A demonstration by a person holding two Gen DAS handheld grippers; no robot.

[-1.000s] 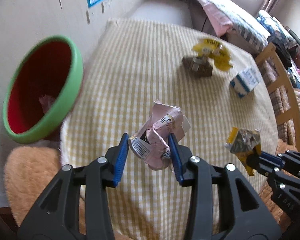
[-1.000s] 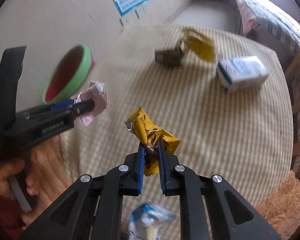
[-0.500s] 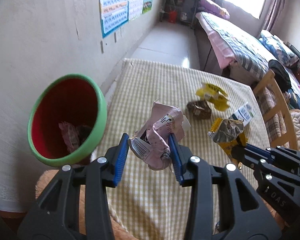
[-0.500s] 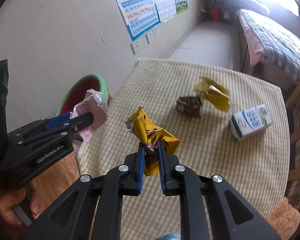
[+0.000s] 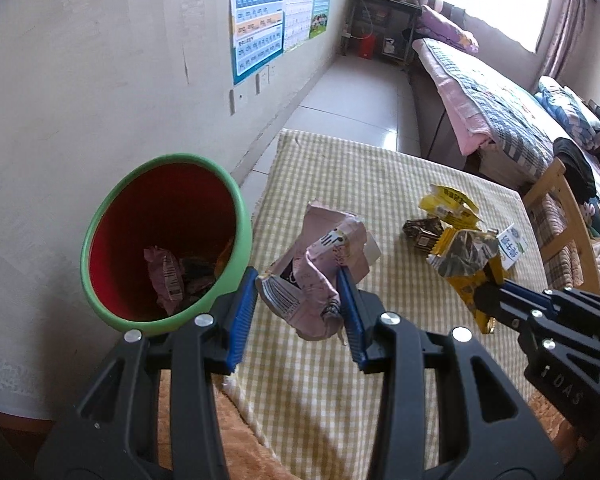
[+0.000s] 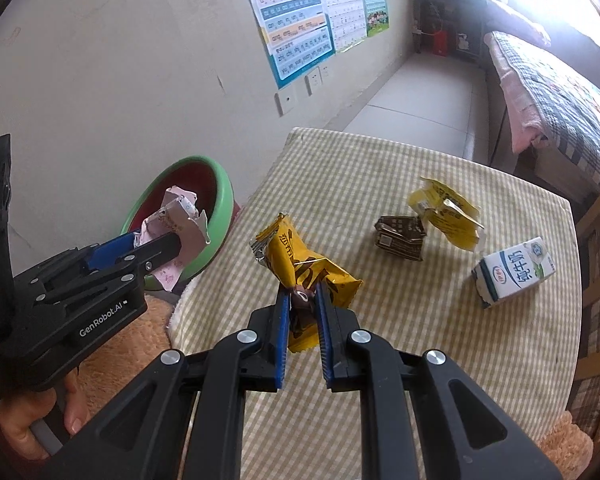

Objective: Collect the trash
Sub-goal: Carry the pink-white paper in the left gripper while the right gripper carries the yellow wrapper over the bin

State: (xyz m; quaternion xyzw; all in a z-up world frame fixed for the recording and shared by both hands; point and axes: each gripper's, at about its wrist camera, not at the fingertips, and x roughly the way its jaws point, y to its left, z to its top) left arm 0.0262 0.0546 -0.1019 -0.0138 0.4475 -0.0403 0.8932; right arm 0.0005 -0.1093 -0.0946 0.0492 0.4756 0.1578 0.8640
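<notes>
My left gripper (image 5: 298, 300) is shut on a crumpled pink wrapper (image 5: 320, 264), held in the air just right of the rim of a green bin with a red inside (image 5: 112, 240). The bin holds some trash (image 5: 166, 276). My right gripper (image 6: 302, 312) is shut on a yellow snack wrapper (image 6: 300, 264) above the near part of the checked table (image 6: 380, 320). In the right wrist view the left gripper (image 6: 162, 242) holds the pink wrapper (image 6: 176, 216) in front of the bin (image 6: 216, 220).
On the table lie a brown wrapper (image 6: 400, 232), another yellow wrapper (image 6: 446, 210) and a small milk carton (image 6: 514, 270). A wooden chair (image 5: 556, 208) stands at the table's right side. A wall is at left, a bed at far right.
Both grippers have lifted and pulled back from the table with their wrappers. The left one has come closer to the bin, whose inside now shows more.
</notes>
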